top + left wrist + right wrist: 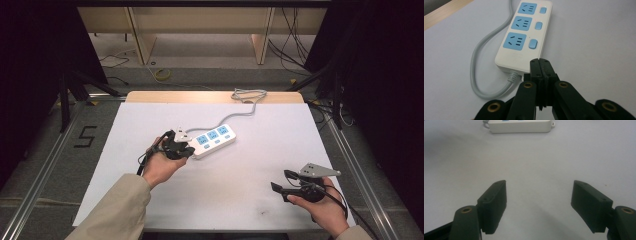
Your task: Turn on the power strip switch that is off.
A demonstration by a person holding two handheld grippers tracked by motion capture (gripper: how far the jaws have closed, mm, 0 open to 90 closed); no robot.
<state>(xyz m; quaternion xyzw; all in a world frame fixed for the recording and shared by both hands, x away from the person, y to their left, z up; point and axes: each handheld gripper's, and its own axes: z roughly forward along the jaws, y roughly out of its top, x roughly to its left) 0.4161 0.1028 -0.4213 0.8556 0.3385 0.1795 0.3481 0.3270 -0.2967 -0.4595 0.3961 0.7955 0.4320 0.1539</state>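
While the white power strip [524, 37] lies flat near the middle of the white surface [260, 170], three blue sockets facing up and a blue switch [533, 43] beside each, the left gripper [541, 65] has its tip right at the strip's near end, by the corner where the grey cable [477, 62] leaves the housing; its fingers are pressed together with nothing between them, and whether they actually touch the casing I cannot tell; from the high view the left gripper [177, 146] sits at the strip's left end, the cable running off toward the far edge of the surface and ending in a loose coil [248, 94] there; over on the right, the right gripper [282, 186] hangs well apart from the strip, near the front edge, its fingers [494, 202] spread wide and empty, with the strip's side [520, 126] just visible far ahead; my read is that this is the approach to pressing the nearest switch with a closed tip; the next move calls for a short advance over the housing and a steady downward push onto that button, without shoving the strip sideways.
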